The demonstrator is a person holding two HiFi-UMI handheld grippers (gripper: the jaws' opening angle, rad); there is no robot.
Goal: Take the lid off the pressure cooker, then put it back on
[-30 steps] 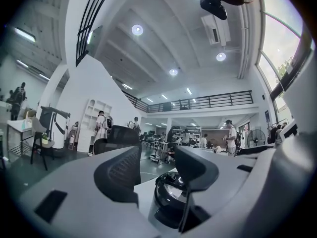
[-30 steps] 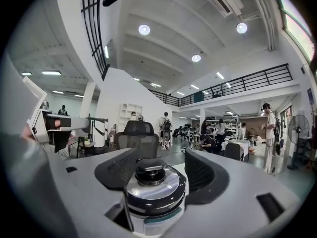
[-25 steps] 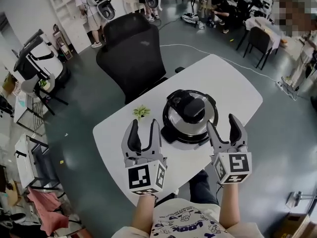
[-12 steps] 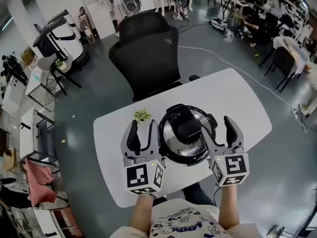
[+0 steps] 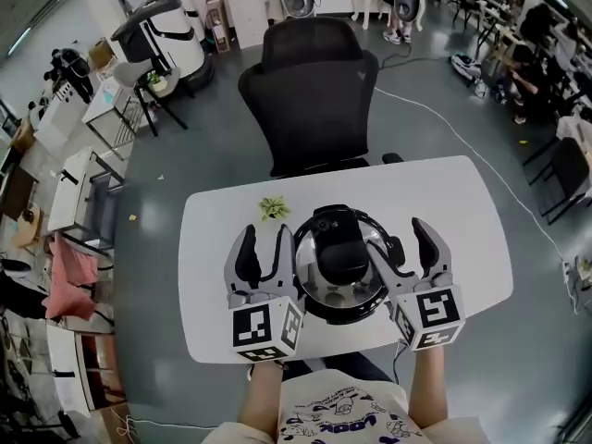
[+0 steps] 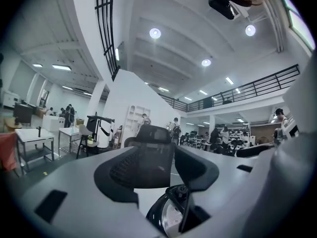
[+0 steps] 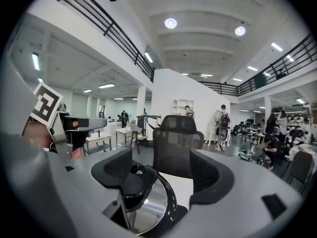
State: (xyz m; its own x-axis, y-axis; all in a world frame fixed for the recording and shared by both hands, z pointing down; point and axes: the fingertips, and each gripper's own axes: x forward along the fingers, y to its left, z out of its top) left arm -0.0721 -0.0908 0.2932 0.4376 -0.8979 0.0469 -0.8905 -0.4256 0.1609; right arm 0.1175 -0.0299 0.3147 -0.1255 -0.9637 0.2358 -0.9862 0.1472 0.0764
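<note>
The pressure cooker [image 5: 338, 268] stands mid-table with its steel lid and black handle [image 5: 339, 248] on. My left gripper [image 5: 264, 244] is open just left of the cooker, holding nothing. In the left gripper view the cooker [image 6: 171, 216] shows low between the open left gripper [image 6: 161, 175]. My right gripper [image 5: 404, 248] is open at the cooker's right side, its inner finger over the rim. Its jaws have just been opening. In the right gripper view the lid [image 7: 148, 205] lies low and left between the right gripper [image 7: 163, 175], untouched by the pads.
The white table [image 5: 462, 239] carries a small green plant [image 5: 273, 208] behind the left gripper. A black office chair [image 5: 314, 91] stands at the table's far side. Desks, chairs and people fill the room beyond.
Both grippers have moved forward from in front of the cooker to flank it, left and right. The right jaws stand wider. The head view has swung round.
</note>
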